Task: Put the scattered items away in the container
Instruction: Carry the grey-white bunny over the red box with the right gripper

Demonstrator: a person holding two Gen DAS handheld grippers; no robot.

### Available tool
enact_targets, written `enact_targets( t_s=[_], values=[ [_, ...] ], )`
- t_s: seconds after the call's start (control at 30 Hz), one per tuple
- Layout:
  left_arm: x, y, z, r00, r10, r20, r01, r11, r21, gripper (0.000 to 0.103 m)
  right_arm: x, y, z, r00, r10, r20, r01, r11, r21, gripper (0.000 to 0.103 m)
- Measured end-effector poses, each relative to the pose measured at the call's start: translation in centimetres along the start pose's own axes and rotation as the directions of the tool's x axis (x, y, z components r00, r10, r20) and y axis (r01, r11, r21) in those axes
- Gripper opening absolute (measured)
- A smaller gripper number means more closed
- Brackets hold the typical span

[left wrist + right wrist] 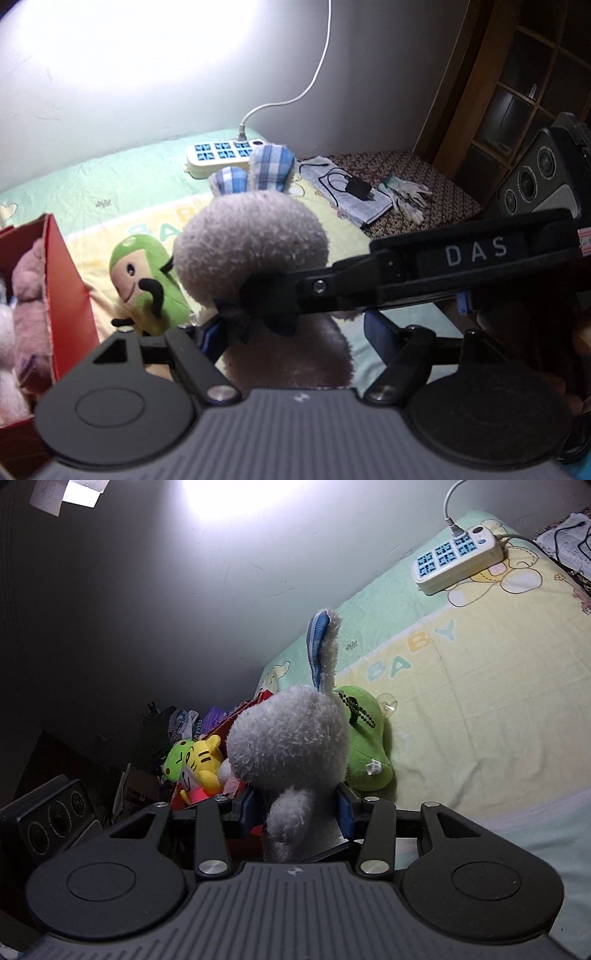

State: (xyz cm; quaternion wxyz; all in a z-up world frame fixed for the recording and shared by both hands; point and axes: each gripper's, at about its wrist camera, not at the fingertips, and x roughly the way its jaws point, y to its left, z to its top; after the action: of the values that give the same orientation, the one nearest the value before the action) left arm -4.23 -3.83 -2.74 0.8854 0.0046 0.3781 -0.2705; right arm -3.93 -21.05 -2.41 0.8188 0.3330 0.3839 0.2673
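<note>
The plush rabbit (pixel 291 746), grey-white with blue plaid ear linings, hangs lifted above the bed (pixel 480 720) between both tools. The right gripper (pixel 295 806) has its jaws closed in on the rabbit's lower body, blue pads pressing the fur from either side at a middling width. In the left wrist view that same gripper reaches in from 3 o'clock and pinches the rabbit just under its head. The left gripper (pixel 295 336) stands about half open, with the rabbit's body between its blue pads; whether they press on the plush I cannot tell.

The red box (pixel 64 295) sits at 9 o'clock in the left wrist view, with pink plush toys inside. A green plush toy (pixel 147 280) lies on the baby blanket (pixel 498 657) between the box and the rabbit. A yellow tiger plush (pixel 203 768) shows in the box at 9 o'clock of the rabbit in the right wrist view. A white power strip (pixel 225 153) rests on the blanket at 12 o'clock.
</note>
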Motion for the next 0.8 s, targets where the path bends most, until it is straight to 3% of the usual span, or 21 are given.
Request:
enact_targets(
  t_s=[0.37, 0.8],
  values=[
    [-5.5, 1.8, -0.3, 0.996, 0.030, 0.089, -0.030, 1.000, 0.001, 0.081, 0.2, 5.1, -1.5, 0.998, 0.035, 0.045, -0.031, 0.996, -0.080, 0.047],
    [-12.0, 6.4, -2.3, 0.976, 0.132, 0.173, -0.119, 0.990, -0.079, 0.081, 4.9, 12.0, -2.9, 0.993, 0.113, 0.020, -0.107, 0.976, -0.191, 0.048]
  ],
)
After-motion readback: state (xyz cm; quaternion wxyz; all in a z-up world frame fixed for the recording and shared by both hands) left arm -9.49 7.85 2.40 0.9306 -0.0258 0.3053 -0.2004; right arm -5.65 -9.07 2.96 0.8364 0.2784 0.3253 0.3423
